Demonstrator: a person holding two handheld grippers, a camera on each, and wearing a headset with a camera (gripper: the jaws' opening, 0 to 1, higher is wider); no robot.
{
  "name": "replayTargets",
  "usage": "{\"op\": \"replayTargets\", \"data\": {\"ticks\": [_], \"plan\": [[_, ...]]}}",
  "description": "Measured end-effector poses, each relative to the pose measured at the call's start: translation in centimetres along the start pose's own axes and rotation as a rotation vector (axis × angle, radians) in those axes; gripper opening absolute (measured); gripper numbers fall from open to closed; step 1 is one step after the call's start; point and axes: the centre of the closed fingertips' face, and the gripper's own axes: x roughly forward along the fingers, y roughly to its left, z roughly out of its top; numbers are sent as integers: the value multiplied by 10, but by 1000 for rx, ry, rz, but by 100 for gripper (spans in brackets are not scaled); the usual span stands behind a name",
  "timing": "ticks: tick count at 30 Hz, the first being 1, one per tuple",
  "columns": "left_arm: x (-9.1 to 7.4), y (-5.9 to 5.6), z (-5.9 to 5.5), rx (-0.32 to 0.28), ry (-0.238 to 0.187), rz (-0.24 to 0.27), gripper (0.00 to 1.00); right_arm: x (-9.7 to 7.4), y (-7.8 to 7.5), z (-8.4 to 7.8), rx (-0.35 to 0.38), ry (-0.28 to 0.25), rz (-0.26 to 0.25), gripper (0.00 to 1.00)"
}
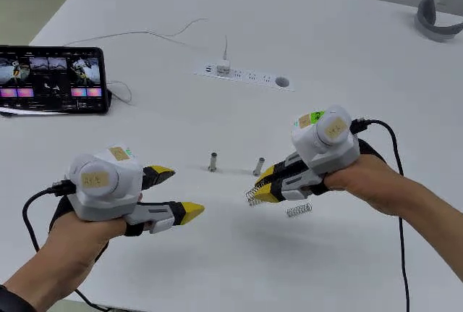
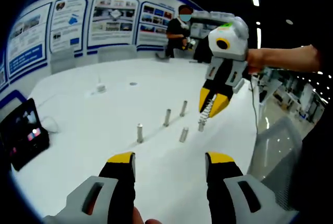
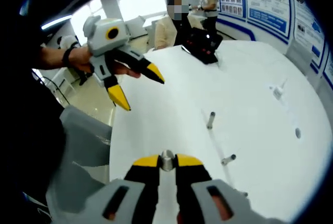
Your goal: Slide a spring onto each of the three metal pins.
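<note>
Two short metal pins stand on the white table (image 1: 145, 131), one (image 1: 213, 161) left of the other (image 1: 259, 166). The left gripper view shows three pins in a row (image 2: 139, 133) (image 2: 167, 117) (image 2: 183, 108). My right gripper (image 1: 260, 189) is shut on a spring (image 1: 253, 195) that hangs from its yellow tips, just right of the pins. The spring's round end (image 3: 166, 156) sits between the right gripper's (image 3: 166, 160) jaws. A second spring (image 1: 298, 211) lies loose on the table below it. My left gripper (image 1: 177, 190) hovers open and empty, left of the pins.
A tablet (image 1: 52, 79) lies at the far left with a thin cable beside it. A power strip (image 1: 242, 75) with a plug sits behind the pins. A grey band (image 1: 438, 22) rests at the back right. People stand in the background (image 3: 179, 21).
</note>
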Motion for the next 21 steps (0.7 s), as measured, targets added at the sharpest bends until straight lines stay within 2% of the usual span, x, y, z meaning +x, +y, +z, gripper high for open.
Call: {"op": "replayTargets", "data": {"ticks": [11, 21], "plan": [[-7, 18, -7, -44, 6, 56, 67, 12, -16, 5, -19, 33, -6, 12], [-14, 28, -16, -68, 14, 87, 73, 19, -34, 14, -41, 48, -21, 12]]}}
